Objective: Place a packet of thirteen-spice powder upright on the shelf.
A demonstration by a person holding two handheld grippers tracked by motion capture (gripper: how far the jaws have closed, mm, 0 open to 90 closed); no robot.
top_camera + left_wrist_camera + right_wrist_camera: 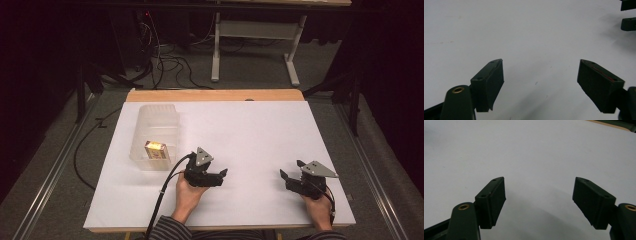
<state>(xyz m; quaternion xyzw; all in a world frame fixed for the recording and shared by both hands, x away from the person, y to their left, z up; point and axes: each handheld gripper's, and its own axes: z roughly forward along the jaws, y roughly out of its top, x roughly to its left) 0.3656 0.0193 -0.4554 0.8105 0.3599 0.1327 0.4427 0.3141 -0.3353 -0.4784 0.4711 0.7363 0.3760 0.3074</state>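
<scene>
A clear plastic container [157, 131] stands on the left part of the white table sheet [240, 130]. A small yellow and red box [156, 149] lies inside it near its front end. My left gripper [221, 176] rests low over the sheet to the right of the container and points right, open with nothing between its jaws [540, 66]. My right gripper [291, 169] sits near the front right and points toward the left, also open and empty [539, 182]. The right gripper's black jaw tips [627, 15] show far off in the left gripper view.
The wooden table edge [215, 95] runs along the back of the sheet. Beyond it are a white desk frame [255, 35] and cables [170, 62] on the grey floor. A black cable [167, 192] trails from the left gripper over the front edge.
</scene>
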